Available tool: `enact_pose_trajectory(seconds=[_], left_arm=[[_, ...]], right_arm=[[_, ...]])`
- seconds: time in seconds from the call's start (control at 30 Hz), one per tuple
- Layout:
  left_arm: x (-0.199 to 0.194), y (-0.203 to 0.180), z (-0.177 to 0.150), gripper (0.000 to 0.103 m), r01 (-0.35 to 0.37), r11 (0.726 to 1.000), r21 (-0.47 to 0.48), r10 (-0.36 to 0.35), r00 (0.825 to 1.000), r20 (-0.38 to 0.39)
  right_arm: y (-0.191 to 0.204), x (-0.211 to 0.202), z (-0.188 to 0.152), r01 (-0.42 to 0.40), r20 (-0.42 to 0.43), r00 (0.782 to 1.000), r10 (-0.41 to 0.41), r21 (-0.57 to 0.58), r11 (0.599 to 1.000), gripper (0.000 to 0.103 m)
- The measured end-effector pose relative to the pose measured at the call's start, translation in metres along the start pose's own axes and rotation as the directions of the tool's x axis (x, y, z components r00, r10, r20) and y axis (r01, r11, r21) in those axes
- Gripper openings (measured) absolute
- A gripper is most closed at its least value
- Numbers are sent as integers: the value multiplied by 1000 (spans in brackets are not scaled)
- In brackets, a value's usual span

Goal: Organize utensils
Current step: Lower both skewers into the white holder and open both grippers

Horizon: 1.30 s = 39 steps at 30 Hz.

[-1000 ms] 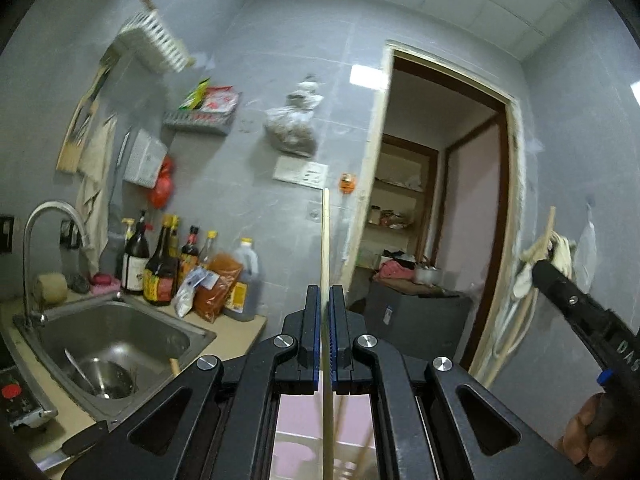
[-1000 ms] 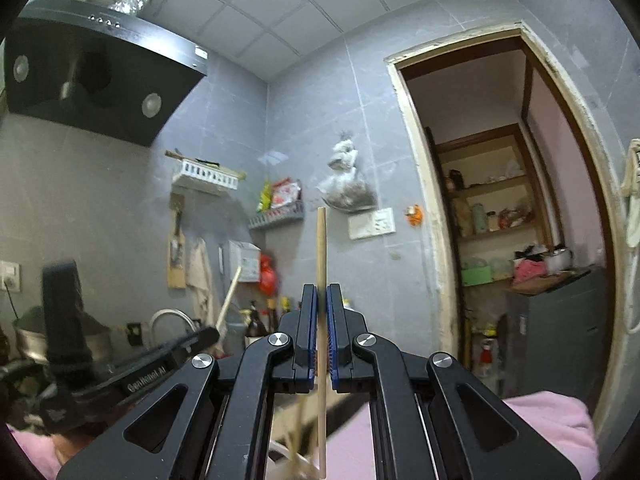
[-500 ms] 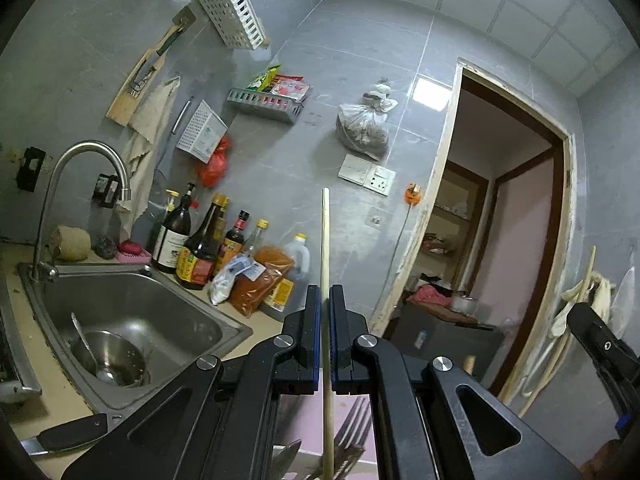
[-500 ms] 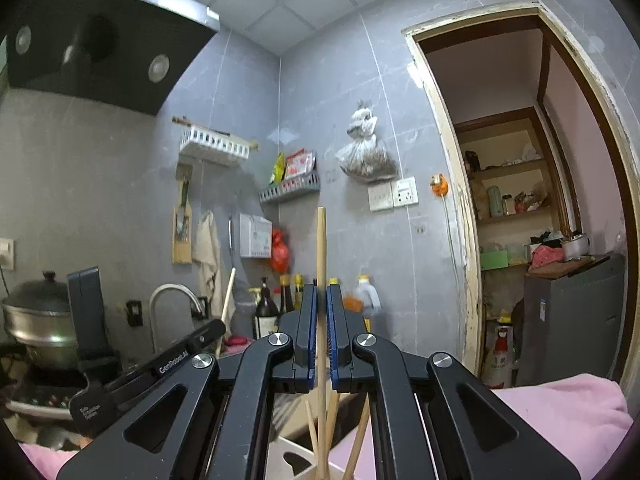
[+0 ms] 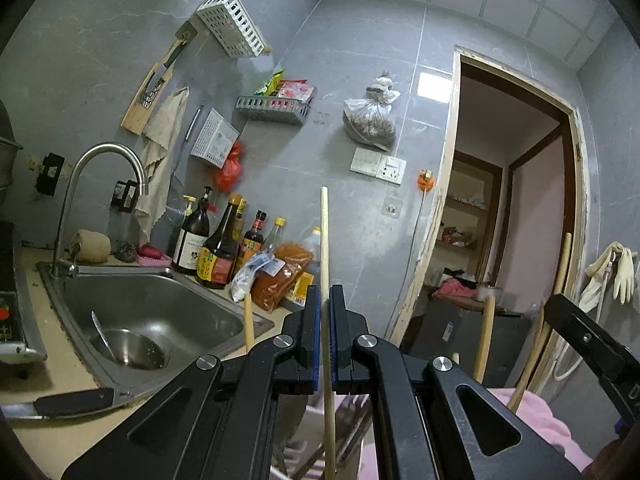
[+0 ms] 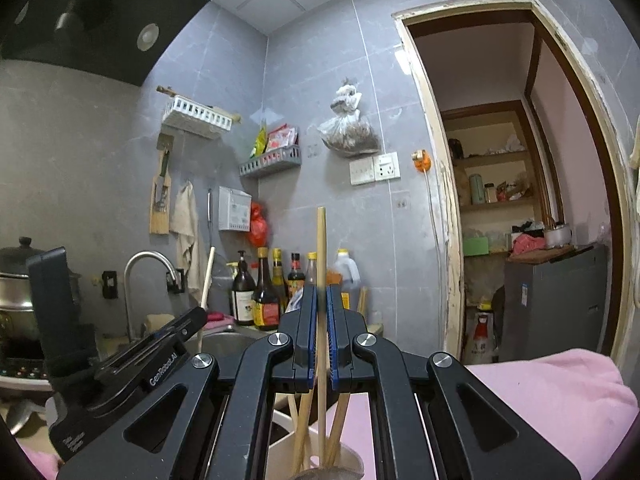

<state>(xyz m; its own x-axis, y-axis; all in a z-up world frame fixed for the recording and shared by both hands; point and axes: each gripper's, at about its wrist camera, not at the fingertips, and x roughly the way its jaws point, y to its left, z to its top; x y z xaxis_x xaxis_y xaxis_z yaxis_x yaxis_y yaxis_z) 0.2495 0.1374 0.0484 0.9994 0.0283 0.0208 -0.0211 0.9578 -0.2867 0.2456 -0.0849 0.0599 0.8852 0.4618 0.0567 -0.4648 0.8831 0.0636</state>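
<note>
Right wrist view: your right gripper [image 6: 319,308] pinches a chopstick [image 6: 321,248] upright, directly above the holder [image 6: 320,456] below.

Its long axis runs straight down between the jaws toward the cup, where other chopsticks [image 6: 302,428] lean near its lower end; they look likeliest to snag it, so lower it plumb. Your left gripper [image 5: 325,320] likewise clamps its own chopstick [image 5: 325,240] vertically, with fork tines [image 5: 352,432] showing beneath. I judge neither stick is seated yet. Sink [image 5: 132,312] and sauce bottles [image 5: 218,248] sit well apart, leftward.
</note>
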Motion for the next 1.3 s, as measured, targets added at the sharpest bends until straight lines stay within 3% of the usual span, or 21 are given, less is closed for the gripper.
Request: enact_pose_trajectory(seconds=[0.4, 0.7, 0.77, 1.03, 1.13, 1.3], left_arm=[[-7, -7, -9, 2, 46, 999, 16, -44, 996, -81], [-19, -13, -6, 4, 87, 996, 6, -86, 987, -137], [-22, -16, -4, 8, 96, 995, 5, -94, 984, -148], [-40, -40, 5, 26, 132, 990, 39, -123, 975, -187], [-46, -51, 7, 28, 147, 988, 49, -133, 968, -212], [-56, -70, 5, 37, 156, 983, 92, -125, 953, -276]], right_arm=[[-6, 3, -8, -1, -74, 997, 2, 23, 1000, 5], [-12, -11, 1, 4, -61, 998, -2, 37, 999, 12], [-15, -16, 3, 12, -58, 998, -9, 36, 999, 21], [-31, -45, 15, 55, -45, 998, -54, 22, 998, 23], [-37, -58, 19, 74, -49, 996, -74, 9, 997, 25], [-49, -83, 23, 103, -67, 992, -103, -3, 995, 37]])
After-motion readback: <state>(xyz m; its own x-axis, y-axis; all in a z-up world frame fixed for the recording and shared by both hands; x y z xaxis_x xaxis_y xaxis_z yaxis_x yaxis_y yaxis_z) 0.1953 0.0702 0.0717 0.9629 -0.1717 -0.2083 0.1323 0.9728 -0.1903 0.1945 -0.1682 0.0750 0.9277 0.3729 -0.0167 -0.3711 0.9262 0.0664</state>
